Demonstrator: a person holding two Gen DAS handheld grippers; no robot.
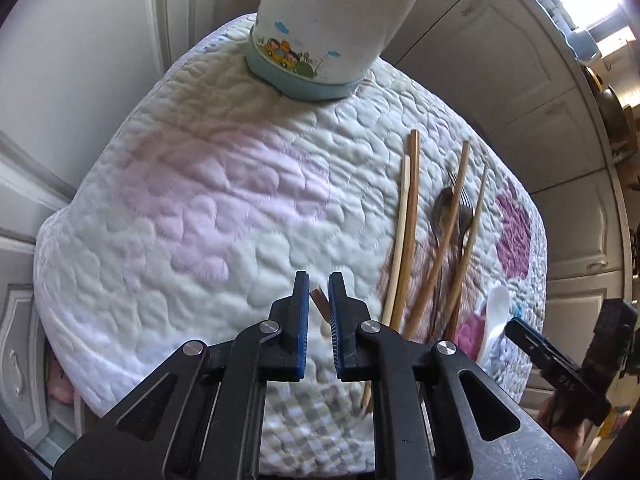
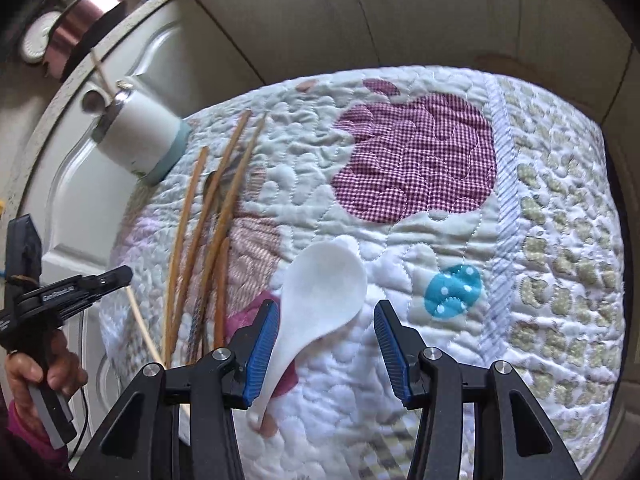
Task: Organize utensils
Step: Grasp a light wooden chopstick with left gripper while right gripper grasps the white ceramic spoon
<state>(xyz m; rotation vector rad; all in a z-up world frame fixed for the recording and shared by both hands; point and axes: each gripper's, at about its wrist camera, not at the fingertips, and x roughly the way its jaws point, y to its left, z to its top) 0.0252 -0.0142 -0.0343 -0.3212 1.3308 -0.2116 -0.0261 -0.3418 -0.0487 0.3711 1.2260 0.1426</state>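
Observation:
My left gripper (image 1: 319, 280) is shut on a brown chopstick (image 1: 320, 301), whose end pokes up between the blue pads. A white cup with a cartoon print (image 1: 320, 36) stands at the far edge of the quilted table. Several wooden chopsticks (image 1: 408, 232) lie to the right, over a metal spoon and fork (image 1: 452, 208). My right gripper (image 2: 327, 312) is open low over a white ceramic spoon (image 2: 320, 280), whose handle lies by the left pad. The cup (image 2: 140, 140) and the chopsticks (image 2: 212, 216) also show in the right wrist view.
The quilted cloth (image 1: 200, 200) covers a small table with white cabinet doors (image 1: 500, 60) around it. The left gripper's handle and hand (image 2: 36, 320) show at left in the right wrist view. A metal pot (image 2: 84, 12) sits on the counter behind.

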